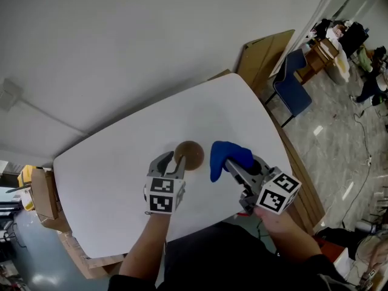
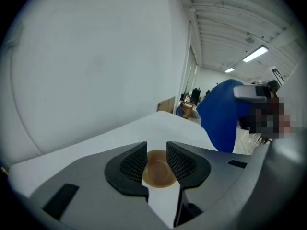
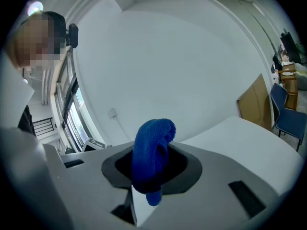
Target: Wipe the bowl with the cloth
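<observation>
A small brown bowl [image 1: 191,154] stands on the white table [image 1: 115,174]. My left gripper [image 1: 172,161] hovers just on the near side of it with its jaws apart and nothing between the pads. In the left gripper view the bowl [image 2: 157,170] shows on the table through the gap of that gripper [image 2: 157,157]. My right gripper [image 1: 233,167] is to the right of the bowl, shut on a blue cloth [image 1: 227,155]. The cloth [image 3: 152,147] bulges up out of the right gripper [image 3: 152,169] and hangs a little below it. It also shows as a blue mass [image 2: 223,119] in the left gripper view.
The table's right edge [image 1: 285,150] borders a wooden board [image 1: 264,56] and a blue chair [image 1: 292,86]. Cardboard boxes [image 1: 45,196] stand off the table's left corner. A white wall [image 1: 121,53] runs behind the table.
</observation>
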Available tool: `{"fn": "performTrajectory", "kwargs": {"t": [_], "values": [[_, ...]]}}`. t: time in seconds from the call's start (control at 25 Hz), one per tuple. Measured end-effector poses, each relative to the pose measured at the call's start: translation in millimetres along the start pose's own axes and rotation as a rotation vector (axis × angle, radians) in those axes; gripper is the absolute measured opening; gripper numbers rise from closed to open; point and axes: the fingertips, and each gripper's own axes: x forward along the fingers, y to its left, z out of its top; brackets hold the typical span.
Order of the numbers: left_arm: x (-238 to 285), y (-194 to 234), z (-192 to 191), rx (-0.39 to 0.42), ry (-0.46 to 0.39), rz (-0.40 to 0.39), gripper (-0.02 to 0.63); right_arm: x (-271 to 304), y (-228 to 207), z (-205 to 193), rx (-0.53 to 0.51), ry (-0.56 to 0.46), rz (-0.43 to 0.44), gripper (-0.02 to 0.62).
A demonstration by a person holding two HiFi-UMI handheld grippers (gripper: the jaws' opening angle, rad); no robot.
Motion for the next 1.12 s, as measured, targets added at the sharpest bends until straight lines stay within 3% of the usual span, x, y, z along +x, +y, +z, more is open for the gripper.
{"fn": "performTrajectory", "kwargs": {"t": [0.32, 0.8, 1.12], "values": [[-68, -20, 48, 0.003, -0.162, 0.020, 0.133, -21, 23, 22, -0.053, -0.046, 0.029, 0.076], [-156, -34, 77, -0.019, -0.348, 0.039, 0.129, -50, 78, 51, -0.178, -0.121, 0.105, 0.076], [-181, -33, 89, 0.008, -0.407, 0.057, 0.118, -54, 102, 58, -0.260, -0.135, 0.126, 0.075]]}}
